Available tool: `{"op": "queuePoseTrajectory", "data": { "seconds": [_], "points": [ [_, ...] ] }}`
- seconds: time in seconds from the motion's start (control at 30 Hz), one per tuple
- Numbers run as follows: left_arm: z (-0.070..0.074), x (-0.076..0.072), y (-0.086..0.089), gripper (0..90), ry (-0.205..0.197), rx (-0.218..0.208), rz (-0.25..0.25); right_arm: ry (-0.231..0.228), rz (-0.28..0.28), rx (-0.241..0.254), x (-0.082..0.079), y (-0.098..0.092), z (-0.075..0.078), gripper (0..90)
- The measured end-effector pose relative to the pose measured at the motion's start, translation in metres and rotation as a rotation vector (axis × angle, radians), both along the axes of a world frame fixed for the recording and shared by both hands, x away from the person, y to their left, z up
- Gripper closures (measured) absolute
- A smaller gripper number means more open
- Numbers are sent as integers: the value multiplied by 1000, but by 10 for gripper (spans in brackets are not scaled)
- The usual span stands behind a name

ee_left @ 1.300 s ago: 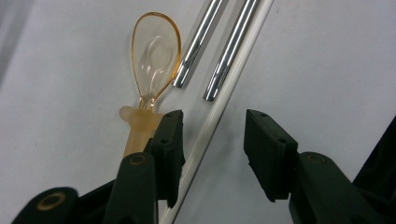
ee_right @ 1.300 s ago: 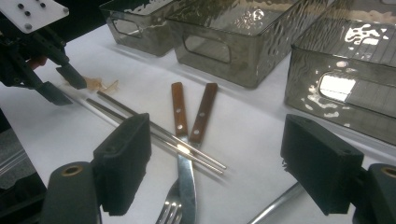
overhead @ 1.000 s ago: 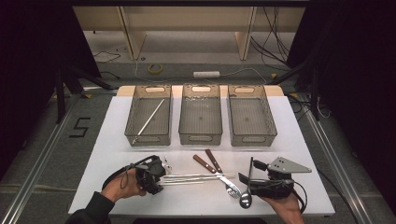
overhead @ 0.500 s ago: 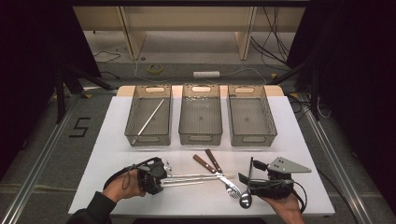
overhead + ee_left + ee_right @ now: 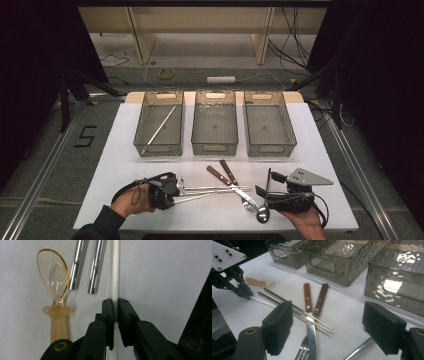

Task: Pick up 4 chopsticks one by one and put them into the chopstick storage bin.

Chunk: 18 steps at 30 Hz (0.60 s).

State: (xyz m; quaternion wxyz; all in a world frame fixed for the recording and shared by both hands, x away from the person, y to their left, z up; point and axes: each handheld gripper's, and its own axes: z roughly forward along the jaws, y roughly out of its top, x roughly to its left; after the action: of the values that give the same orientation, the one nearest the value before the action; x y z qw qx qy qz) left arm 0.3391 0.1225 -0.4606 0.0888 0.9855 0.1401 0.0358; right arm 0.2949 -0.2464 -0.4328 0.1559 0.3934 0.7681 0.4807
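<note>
My left gripper point(image 5: 115, 307) is shut on a thin white stick point(image 5: 115, 270) that lies on the white table; its jaws have just been closing on it. Beside the stick lie two metal chopsticks point(image 5: 77, 265) and an amber plastic spoon point(image 5: 53, 272). In the high view the left gripper point(image 5: 172, 192) is at the front left, with the white stick point(image 5: 200, 197) running to the right. My right gripper point(image 5: 330, 332) stands open at the front right point(image 5: 267, 192), with nothing between its pads, above a knife and fork with wooden handles point(image 5: 307, 298).
Three clear grey bins point(image 5: 150, 148) point(image 5: 215, 148) point(image 5: 272, 148) stand in a row at the back of the table; the left one holds a thin stick point(image 5: 160, 127). A metal spoon point(image 5: 262, 214) lies by the right gripper near the front edge.
</note>
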Motion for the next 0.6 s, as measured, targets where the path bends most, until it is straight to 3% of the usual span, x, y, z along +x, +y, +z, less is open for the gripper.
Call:
{"op": "queuePoseTrajectory", "data": {
  "seconds": [0.33, 0.6],
  "points": [
    [1, -3, -2, 840, 0, 24, -53, 0, -1, 0, 0, 0, 0, 257],
    [4, -4, -3, 843, 16, -4, -46, 1, -1, 0, 0, 0, 0, 257]
  ]
}}
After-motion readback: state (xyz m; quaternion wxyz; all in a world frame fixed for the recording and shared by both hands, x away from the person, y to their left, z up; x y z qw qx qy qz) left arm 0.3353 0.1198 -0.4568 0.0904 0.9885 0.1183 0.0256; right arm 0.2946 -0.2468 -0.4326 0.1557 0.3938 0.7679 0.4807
